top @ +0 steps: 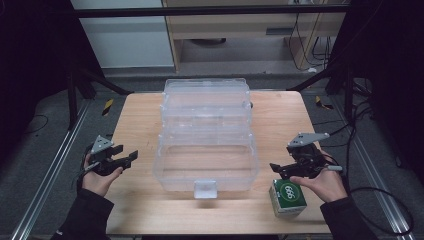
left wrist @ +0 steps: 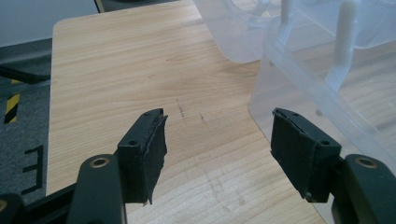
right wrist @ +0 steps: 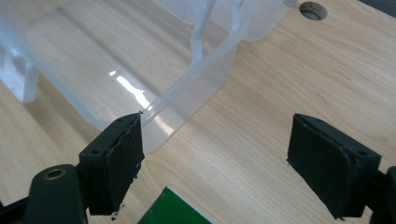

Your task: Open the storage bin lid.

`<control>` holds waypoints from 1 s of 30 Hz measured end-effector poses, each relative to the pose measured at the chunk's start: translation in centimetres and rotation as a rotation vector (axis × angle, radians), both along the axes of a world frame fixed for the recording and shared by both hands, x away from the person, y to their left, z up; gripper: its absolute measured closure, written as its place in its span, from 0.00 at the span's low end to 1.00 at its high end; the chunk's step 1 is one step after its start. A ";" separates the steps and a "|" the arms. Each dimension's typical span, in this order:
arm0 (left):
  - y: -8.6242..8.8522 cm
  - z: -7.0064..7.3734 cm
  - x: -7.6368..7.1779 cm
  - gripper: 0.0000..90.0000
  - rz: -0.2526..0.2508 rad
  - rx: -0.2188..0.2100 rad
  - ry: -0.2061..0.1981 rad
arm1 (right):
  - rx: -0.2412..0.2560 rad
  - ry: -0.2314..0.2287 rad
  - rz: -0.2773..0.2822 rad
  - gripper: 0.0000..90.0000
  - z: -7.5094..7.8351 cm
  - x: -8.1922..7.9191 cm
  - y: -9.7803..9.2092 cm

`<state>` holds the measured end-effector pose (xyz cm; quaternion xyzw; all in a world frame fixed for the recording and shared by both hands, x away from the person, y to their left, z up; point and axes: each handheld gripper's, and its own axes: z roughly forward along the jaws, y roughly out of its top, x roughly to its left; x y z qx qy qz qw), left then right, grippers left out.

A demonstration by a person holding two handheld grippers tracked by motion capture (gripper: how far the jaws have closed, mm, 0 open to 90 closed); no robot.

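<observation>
Left gripper (top: 131,157), held in the person's left hand (top: 100,177) near the left edge of the wooden table (top: 140,120): jaws spread wide, nothing between them; in the left gripper view its pads (left wrist: 156,144) frame bare wood beside the container's corner. Centre: a clear plastic storage box (top: 207,165) standing open, its lid (top: 206,100) folded back toward the far side; box and lid appear empty, with a white latch (top: 205,189) on the near wall. Right gripper (top: 277,169), in the right hand (top: 325,184): jaws likewise wide apart and holding nothing, aimed at the box's right wall. Just beneath it, a green-and-white carton (top: 288,198) rests on the table, apart from the box.
</observation>
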<state>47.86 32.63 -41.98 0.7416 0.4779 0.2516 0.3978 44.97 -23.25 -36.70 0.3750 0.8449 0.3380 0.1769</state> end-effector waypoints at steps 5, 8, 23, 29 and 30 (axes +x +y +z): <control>0.1 -0.5 0.2 0.38 0.002 0.009 0.008 | -0.035 0.018 0.031 0.19 0.3 -0.4 0.0; 0.2 -0.7 0.2 0.38 0.008 0.013 0.015 | -0.045 0.040 0.047 0.18 0.5 -0.5 0.0; 0.3 -1.4 0.2 0.37 0.011 0.019 0.043 | -0.121 0.167 -0.081 0.13 0.2 -1.2 0.9; 0.3 -1.5 0.2 0.37 0.014 0.021 0.043 | -0.134 0.226 -0.158 0.11 -0.4 -1.6 1.0; 0.2 -1.6 0.2 0.37 0.015 0.024 0.041 | -0.133 0.232 -0.172 0.11 -0.4 -1.6 1.1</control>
